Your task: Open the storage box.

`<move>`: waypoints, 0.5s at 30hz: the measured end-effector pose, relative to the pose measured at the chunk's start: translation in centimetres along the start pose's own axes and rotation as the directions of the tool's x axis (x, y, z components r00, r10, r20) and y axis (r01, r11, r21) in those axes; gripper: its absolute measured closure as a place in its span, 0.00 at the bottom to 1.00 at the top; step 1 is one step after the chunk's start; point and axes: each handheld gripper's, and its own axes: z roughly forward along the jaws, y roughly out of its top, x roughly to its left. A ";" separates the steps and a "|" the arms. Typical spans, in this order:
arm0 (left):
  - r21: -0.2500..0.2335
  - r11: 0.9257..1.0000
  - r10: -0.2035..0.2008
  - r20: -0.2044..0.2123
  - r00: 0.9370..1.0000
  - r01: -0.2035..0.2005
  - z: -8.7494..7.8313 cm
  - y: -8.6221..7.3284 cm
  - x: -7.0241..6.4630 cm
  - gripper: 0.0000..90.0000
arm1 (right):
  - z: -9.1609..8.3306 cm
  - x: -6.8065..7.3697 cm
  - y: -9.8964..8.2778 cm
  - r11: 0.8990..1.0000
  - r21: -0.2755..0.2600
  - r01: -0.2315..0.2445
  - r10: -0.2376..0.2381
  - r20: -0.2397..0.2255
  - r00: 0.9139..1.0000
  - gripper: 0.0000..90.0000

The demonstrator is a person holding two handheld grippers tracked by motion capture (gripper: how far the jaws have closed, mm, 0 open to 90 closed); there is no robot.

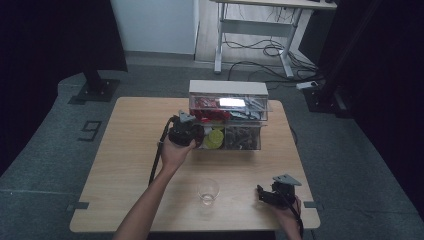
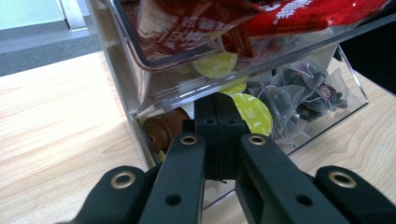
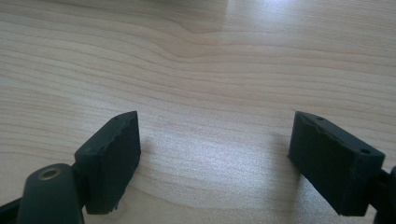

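A clear two-drawer organizer (image 1: 227, 88) stands at the table's back middle. Its upper drawer holds red packets (image 2: 289, 14). The lower drawer (image 2: 327, 116) holds green capsules (image 2: 254, 114), a brown capsule (image 2: 163, 128) and clear tea bags (image 2: 299, 91). My left gripper (image 1: 196, 135) is shut, and its tips (image 2: 217, 105) are pressed together at the left front of the lower drawer. Whether the clear wall is pinched between them I cannot tell. My right gripper (image 1: 262, 194) rests low over the front right of the table, open, with bare wood between its pads (image 3: 114, 158).
An empty clear glass cup (image 1: 208, 191) stands near the front middle of the wooden table (image 1: 130, 150), between my two hands. The left gripper's cable (image 1: 156, 160) trails back along the forearm. Behind the table are a desk frame and floor cables (image 1: 260, 50).
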 end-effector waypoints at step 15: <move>0.000 1.000 -0.001 0.004 1.000 0.001 -0.2 0.1 -0.1 1.00 | 0.0 0.0 0.0 1.000 0.000 0.001 -0.001 0.000 1.000 0.19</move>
